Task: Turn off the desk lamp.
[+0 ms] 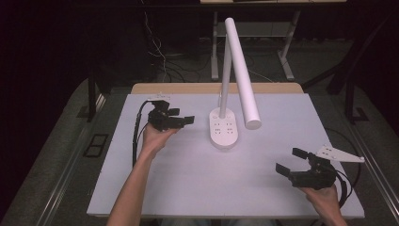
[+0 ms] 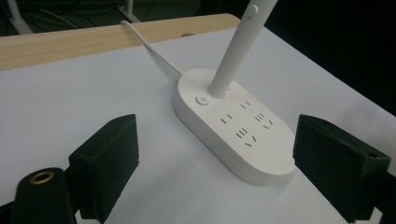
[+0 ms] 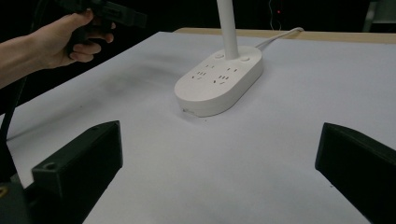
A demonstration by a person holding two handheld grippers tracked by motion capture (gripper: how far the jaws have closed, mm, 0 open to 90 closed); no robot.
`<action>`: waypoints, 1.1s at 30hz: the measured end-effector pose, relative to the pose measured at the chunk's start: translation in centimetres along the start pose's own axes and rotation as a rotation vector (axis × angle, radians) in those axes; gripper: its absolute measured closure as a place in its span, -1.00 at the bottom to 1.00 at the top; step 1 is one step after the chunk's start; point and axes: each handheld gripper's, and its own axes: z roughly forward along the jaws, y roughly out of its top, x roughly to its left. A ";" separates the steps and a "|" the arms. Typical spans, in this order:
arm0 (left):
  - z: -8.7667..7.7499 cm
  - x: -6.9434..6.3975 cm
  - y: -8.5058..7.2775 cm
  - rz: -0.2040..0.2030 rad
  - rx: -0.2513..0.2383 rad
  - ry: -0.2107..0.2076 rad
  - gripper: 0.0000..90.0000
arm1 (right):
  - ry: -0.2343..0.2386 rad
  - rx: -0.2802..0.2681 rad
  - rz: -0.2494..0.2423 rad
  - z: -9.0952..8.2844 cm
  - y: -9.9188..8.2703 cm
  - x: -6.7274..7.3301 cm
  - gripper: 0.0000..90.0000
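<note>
A white desk lamp stands at the middle back of the table. Its oval base (image 1: 223,129) carries sockets and a round button (image 2: 201,100). A thin post (image 1: 226,70) rises from the base, and the long tube head (image 1: 243,75) slants forward and to the right. My left gripper (image 1: 182,116) is held open just left of the base, jaws pointing at it with nothing between them. My right gripper (image 1: 290,160) is open near the front right corner, well away from the lamp and holding nothing.
A white sheet (image 1: 188,179) covers the table, with a wooden strip (image 1: 188,88) bare along the back edge. The lamp's white cable (image 2: 149,46) runs off over that strip. Dark floor, loose cables and table legs lie beyond.
</note>
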 end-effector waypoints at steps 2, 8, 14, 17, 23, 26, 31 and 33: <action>-0.7 -0.2 -0.2 0.003 -0.003 0.003 -0.75 | -0.001 0.000 -0.002 0.0 0.0 0.0 -0.99; -2.8 -1.0 -1.1 0.023 -0.011 0.021 -0.88 | -0.004 0.000 -0.002 -0.1 0.0 0.1 -0.99; -4.5 -1.9 -2.3 0.035 -0.006 0.038 -1.00 | -0.004 -0.001 -0.002 0.0 -0.1 0.2 -0.99; -5.4 -2.2 -3.1 0.036 -0.025 0.035 -1.00 | -0.004 -0.001 -0.004 0.1 -0.1 0.2 -0.99; -7.1 -3.2 -4.9 0.047 -0.064 0.039 -1.00 | -0.002 0.006 -0.006 0.1 -0.1 0.3 -0.99; -7.7 -3.8 -5.9 0.051 -0.074 0.041 -1.00 | -0.003 0.009 -0.007 0.1 -0.1 0.3 -0.99; -8.6 -4.7 -7.9 0.054 -0.083 0.050 -1.00 | -0.005 0.010 -0.003 0.0 -0.1 0.3 -0.99; -8.8 -4.9 -8.6 0.050 -0.089 0.055 -1.00 | -0.005 0.013 -0.002 0.0 -0.1 0.3 -0.99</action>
